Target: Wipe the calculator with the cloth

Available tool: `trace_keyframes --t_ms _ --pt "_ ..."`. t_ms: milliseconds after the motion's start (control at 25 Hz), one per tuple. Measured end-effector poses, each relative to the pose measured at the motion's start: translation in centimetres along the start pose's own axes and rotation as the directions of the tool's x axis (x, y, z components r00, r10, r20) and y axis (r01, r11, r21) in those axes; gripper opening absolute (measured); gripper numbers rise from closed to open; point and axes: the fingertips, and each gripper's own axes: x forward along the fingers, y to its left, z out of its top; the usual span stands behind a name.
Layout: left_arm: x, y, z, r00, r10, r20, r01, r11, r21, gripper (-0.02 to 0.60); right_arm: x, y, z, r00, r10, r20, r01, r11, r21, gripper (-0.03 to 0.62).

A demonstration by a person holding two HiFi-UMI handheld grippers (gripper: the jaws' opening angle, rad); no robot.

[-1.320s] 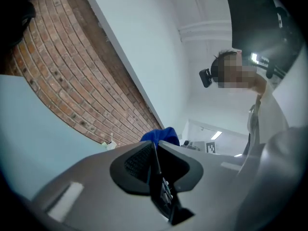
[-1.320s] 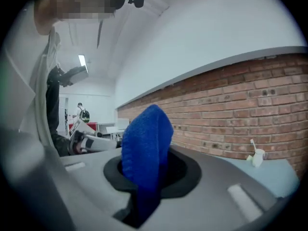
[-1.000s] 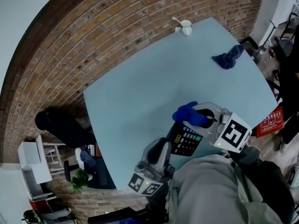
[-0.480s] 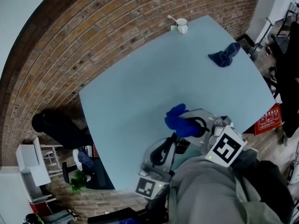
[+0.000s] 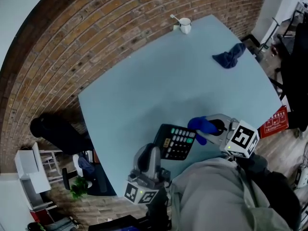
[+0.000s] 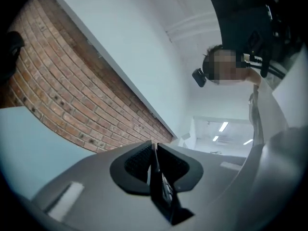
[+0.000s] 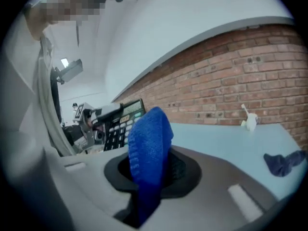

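On your left, the left gripper (image 5: 159, 153) has its jaws nearly together, pinched on the calculator (image 5: 176, 142) by its near edge. It holds the calculator above the table (image 5: 144, 85) close in front of you, with the keys facing up and toward your right.

The cloth (image 5: 202, 126) is just beside the calculator's right-hand upper corner, touching it or very nearly. It is a bright blue fold clamped in the narrow jaws of the right gripper (image 5: 211, 129). From the right gripper view the calculator lies ahead and to the left of the cloth, display end uppermost. The wipe probably runs leftward across the keys, and the right hand is the one to make it. How the long side runs is hard to settle from above.

The table is pale blue and mostly bare — a cup (image 5: 184, 25) stands at the far edge and a dark cloth (image 5: 230, 56) lies far right. A brick wall (image 5: 72, 42) stands behind.
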Motion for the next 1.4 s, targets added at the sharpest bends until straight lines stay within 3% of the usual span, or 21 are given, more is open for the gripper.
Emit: trace_keyframes --t_ms 120,240,320,400,480,600,720,800,920,1000,1040,1120,1200,1280,1320,1400 --pt "0.7 -0.1 -0.6 1.0 0.006 0.022 -0.005 0.998 -0.066 0.04 0.0 1.0 4.5 0.987 -0.056 0.153 0.071 0.993 -0.091 0.067" --pt "1.4 -0.2 -1.0 0.998 0.052 0.036 -0.049 0.994 -0.095 0.04 1.3 3.7 5.7 0.989 -0.07 0.128 0.099 0.968 -0.231 0.069" --pt "1.6 0.2 -1.0 0.996 0.082 0.041 -0.076 0.99 -0.119 0.04 2.2 7.4 4.9 0.997 0.038 0.063 -0.019 0.961 -0.278 0.069" --pt "1.7 0.4 -1.0 0.995 0.086 0.042 -0.079 0.988 -0.131 0.04 3.0 11.8 3.4 0.979 0.204 -0.017 -0.2 0.936 -0.291 0.069" --pt "1.8 0.1 -1.0 0.997 0.066 0.039 -0.06 0.989 -0.134 0.04 3.1 13.4 2.7 0.968 0.244 -0.053 -0.248 0.91 -0.332 0.069" --pt "1.8 -0.8 -1.1 0.999 0.026 0.035 -0.021 0.989 -0.144 0.04 2.6 9.6 5.6 0.985 0.16 0.071 -0.124 0.924 -0.361 0.069" --pt "1.9 -1.6 -1.4 0.999 0.01 0.034 -0.004 0.987 -0.163 0.04 1.9 5.1 9.3 0.977 0.021 0.214 0.046 0.952 -0.303 0.069" --pt "2.0 -1.5 -1.5 0.999 0.024 0.044 -0.015 0.982 -0.188 0.04 2.2 4.8 9.7 0.979 -0.011 0.204 0.071 0.954 -0.29 0.069" --pt "1.7 -0.3 -1.2 0.996 0.08 0.044 -0.071 0.98 -0.185 0.04 3.8 9.7 6.3 0.993 0.121 0.006 -0.111 0.928 -0.355 0.069" --pt "1.5 0.4 -1.2 0.994 0.101 0.038 -0.093 0.978 -0.188 0.04 4.2 12.9 3.9 0.972 0.218 -0.092 -0.237 0.902 -0.361 0.069" --pt "1.4 0.4 -1.1 0.994 0.099 0.038 -0.09 0.978 -0.187 0.04 4.0 13.4 3.2 0.965 0.239 -0.107 -0.261 0.898 -0.354 0.069" --pt "1.3 -0.1 -0.9 0.996 0.076 0.045 -0.066 0.981 -0.183 0.04 3.5 11.7 3.9 0.978 0.202 -0.056 -0.209 0.914 -0.349 0.069" --pt "1.2 -0.5 -0.9 0.997 0.057 0.052 -0.046 0.981 -0.186 0.04 2.5 7.6 6.2 0.993 0.093 0.072 -0.062 0.934 -0.353 0.069" --pt "1.2 -0.4 -0.9 0.996 0.065 0.062 -0.051 0.978 -0.202 0.04 1.6 3.6 7.8 0.985 -0.034 0.171 0.085 0.949 -0.302 0.069" --pt "1.3 -0.2 -0.8 0.995 0.077 0.069 -0.061 0.975 -0.212 0.04 1.4 2.7 7.9 0.982 -0.068 0.174 0.114 0.958 -0.264 0.069" --pt "1.5 0.5 -0.5 0.991 0.107 0.084 -0.085 0.969 -0.232 0.04 1.6 4.1 6.9 0.994 -0.029 0.101 0.053 0.969 -0.239 0.069"
